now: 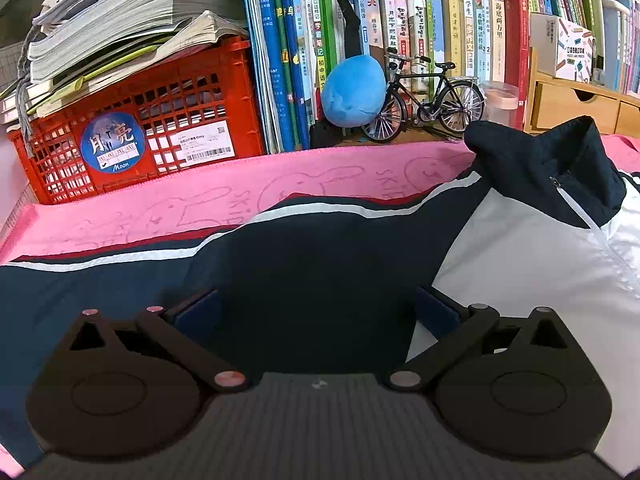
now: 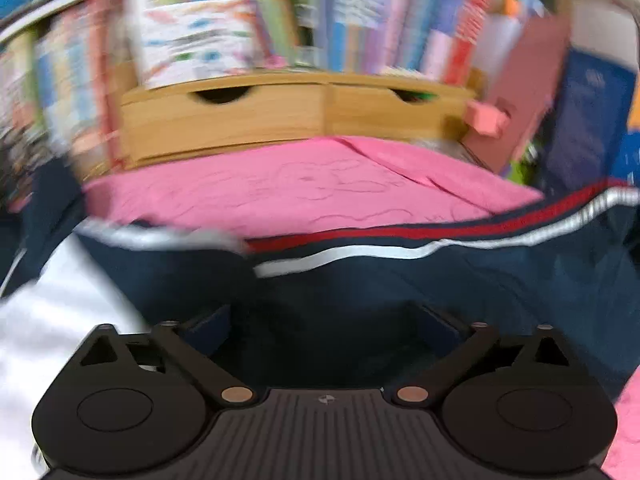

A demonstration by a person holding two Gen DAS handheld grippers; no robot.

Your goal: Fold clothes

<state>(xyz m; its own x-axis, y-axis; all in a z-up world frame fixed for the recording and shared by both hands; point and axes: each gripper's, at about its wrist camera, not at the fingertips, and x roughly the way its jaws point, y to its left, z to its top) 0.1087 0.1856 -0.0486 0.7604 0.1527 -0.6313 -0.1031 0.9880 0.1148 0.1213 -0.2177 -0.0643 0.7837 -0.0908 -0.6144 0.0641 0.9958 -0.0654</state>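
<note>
Jacket [image 1: 320,248] on pink cloth [image 1: 160,208]

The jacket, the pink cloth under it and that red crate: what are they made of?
Jacket: looks like thin synthetic woven fabric, slightly shiny, judging by its smooth, crisp white panel. Pink cloth: probably soft towelling, matt, with rabbit outlines pressed into the pile. Red crate: moulded plastic, given its glossy lattice walls.

Left tool [image 1: 318,312] spread wide over navy-white jacket [image 1: 320,256], pink cloth [image 1: 200,204] beneath.
</note>
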